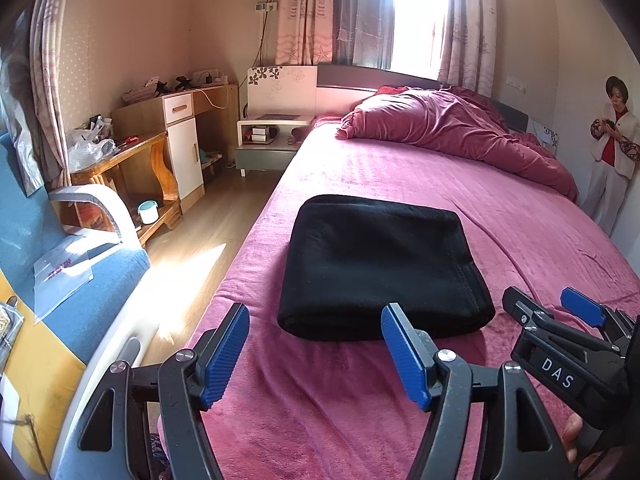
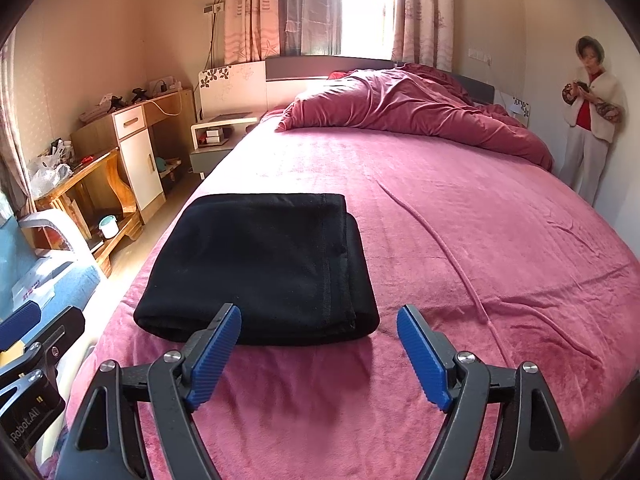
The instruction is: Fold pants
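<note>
1. Left gripper (image 1: pixel 314 354): nearest the left wrist camera, at 6 o'clock in its view. The blue-padded jaws stand wide apart with nothing between them, above the bedcover.
2. Right gripper (image 2: pixel 319 354): at 6 o'clock in the right wrist view. Its jaws are likewise spread wide and empty. In the left wrist view it lies at 4 o'clock, just beside the left gripper.
3. Pants (image 1: pixel 382 266): black, folded into a compact rectangle, lying flat on the bedcover just beyond both sets of fingertips. The near folded edge sits at 12 o'clock from the left gripper and at 11 o'clock from the right gripper. Neither gripper touches the cloth.
4. Bedcover (image 2: pixel 460 240): pink plush, spread over the bed and bearing the pants near its left edge.
5. Armchair (image 1: pixel 80 280): blue, at 9 o'clock in the left wrist view, beside the bed, with papers on its seat.
6. Wooden table (image 1: pixel 132 164): at 10 o'clock, carrying plastic bags; a small white pot (image 1: pixel 148 212) stands on its lower shelf.
7. Quilt (image 1: pixel 452 128): dark red, bunched at the head of the bed, at 1 o'clock.
8. Nightstand (image 1: pixel 268 136): at 11 o'clock, against the headboard.
9. Person (image 2: pixel 590 120): standing at 2 o'clock by the far wall, hands raised at chest height.
10. Curtains (image 1: pixel 360 12): at 12 o'clock, framing a bright window.
</note>
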`<act>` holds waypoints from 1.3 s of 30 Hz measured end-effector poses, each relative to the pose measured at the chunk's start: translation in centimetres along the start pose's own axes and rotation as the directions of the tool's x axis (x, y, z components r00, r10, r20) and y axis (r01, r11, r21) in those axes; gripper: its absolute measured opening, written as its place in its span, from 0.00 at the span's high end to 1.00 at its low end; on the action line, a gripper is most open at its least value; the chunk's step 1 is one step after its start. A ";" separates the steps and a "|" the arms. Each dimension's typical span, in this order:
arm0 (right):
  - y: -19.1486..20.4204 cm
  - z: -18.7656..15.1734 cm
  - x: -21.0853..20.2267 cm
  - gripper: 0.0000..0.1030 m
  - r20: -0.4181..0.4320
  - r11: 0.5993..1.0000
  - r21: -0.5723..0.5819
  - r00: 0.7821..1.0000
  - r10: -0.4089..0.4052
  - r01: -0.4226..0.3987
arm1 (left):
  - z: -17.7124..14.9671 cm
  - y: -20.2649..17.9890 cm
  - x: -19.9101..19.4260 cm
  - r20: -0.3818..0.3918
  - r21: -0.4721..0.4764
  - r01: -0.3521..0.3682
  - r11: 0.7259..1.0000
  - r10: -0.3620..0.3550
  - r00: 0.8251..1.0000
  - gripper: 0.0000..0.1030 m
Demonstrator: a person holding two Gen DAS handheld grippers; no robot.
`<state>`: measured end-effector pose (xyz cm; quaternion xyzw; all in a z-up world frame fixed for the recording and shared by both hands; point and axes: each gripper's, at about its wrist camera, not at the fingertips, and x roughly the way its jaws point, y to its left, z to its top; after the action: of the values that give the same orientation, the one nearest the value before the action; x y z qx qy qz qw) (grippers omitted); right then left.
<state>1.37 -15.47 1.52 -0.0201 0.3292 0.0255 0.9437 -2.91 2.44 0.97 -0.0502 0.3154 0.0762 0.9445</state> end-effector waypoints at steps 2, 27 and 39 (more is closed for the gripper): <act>0.0 0.0 0.0 0.21 0.000 1.000 -0.004 1.000 0.001 -0.001 | -0.1 0.0 -0.1 0.002 -0.001 -0.002 1.000 0.002 1.000 0.32; 0.2 -0.2 -0.4 0.20 0.010 1.000 -0.009 1.000 -0.004 0.004 | 0.1 0.0 -0.7 0.009 0.001 0.001 1.000 -0.001 1.000 0.32; 0.1 -0.5 0.0 0.20 -0.002 1.000 -0.016 1.000 -0.008 0.008 | 0.1 0.0 -0.8 0.028 -0.001 -0.001 1.000 0.001 1.000 0.32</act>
<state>1.10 -15.43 1.13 -0.0292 0.3301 0.0242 0.9432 -3.48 2.38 1.55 -0.0497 0.3021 0.0775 0.9488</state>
